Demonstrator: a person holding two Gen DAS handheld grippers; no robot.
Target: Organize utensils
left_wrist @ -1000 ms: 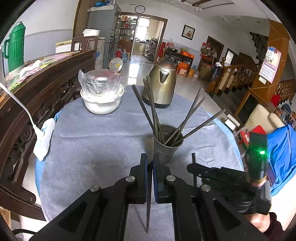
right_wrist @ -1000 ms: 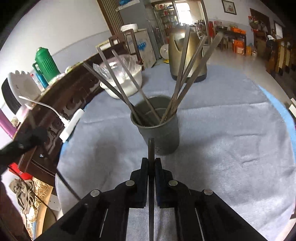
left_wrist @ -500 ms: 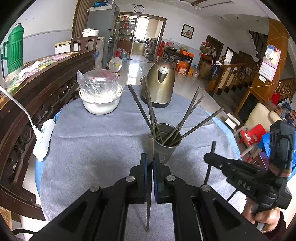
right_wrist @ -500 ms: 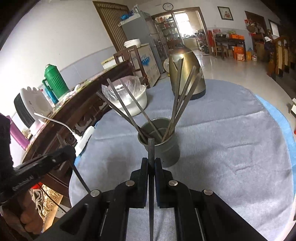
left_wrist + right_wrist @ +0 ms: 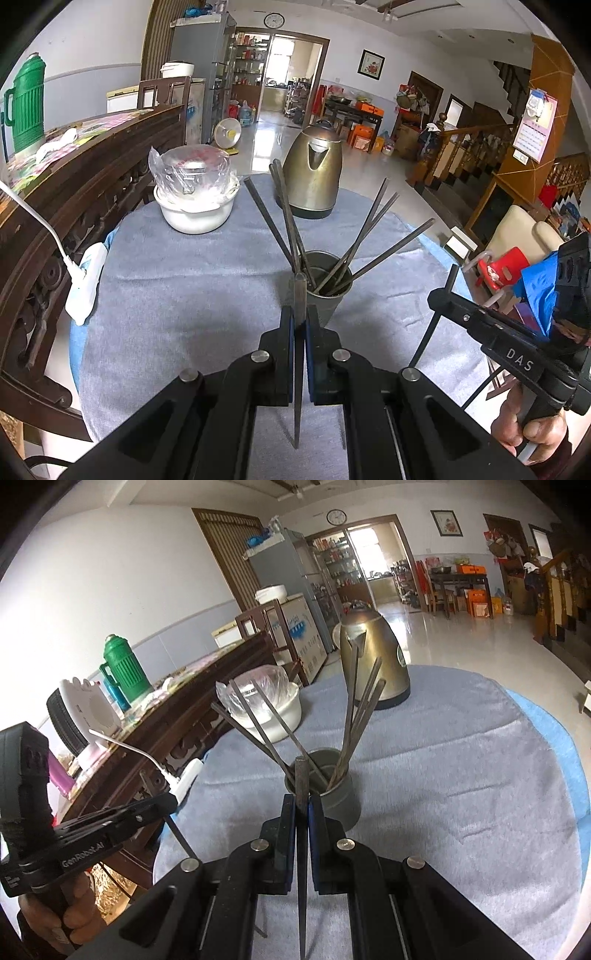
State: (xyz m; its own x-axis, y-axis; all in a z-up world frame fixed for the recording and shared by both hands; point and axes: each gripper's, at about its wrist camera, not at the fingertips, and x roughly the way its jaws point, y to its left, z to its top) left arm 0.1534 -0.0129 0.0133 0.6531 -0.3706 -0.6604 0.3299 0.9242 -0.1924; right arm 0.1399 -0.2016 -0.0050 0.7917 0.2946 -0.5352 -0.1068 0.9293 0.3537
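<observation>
A grey metal cup (image 5: 325, 291) (image 5: 334, 794) stands mid-table with several dark metal chopsticks (image 5: 373, 254) (image 5: 354, 709) fanned out of it. My left gripper (image 5: 300, 317) is shut on one dark chopstick (image 5: 299, 295), held just in front of the cup. My right gripper (image 5: 303, 801) is shut on another chopstick (image 5: 302, 779), also in front of the cup and raised above the table. The right gripper also shows in the left wrist view (image 5: 443, 295) to the right of the cup; the left gripper shows in the right wrist view (image 5: 166, 805) at the left.
A brass kettle (image 5: 314, 173) (image 5: 373, 657) and a white bowl with a plastic-wrapped lid (image 5: 194, 199) (image 5: 273, 705) stand at the far side of the grey cloth (image 5: 184, 295). A carved wooden sideboard (image 5: 74, 177) and a white power strip (image 5: 86, 277) lie left.
My right gripper has risen and pulled back from the cup, moving right and further from the left gripper. The left gripper has stayed in place, with its chopstick.
</observation>
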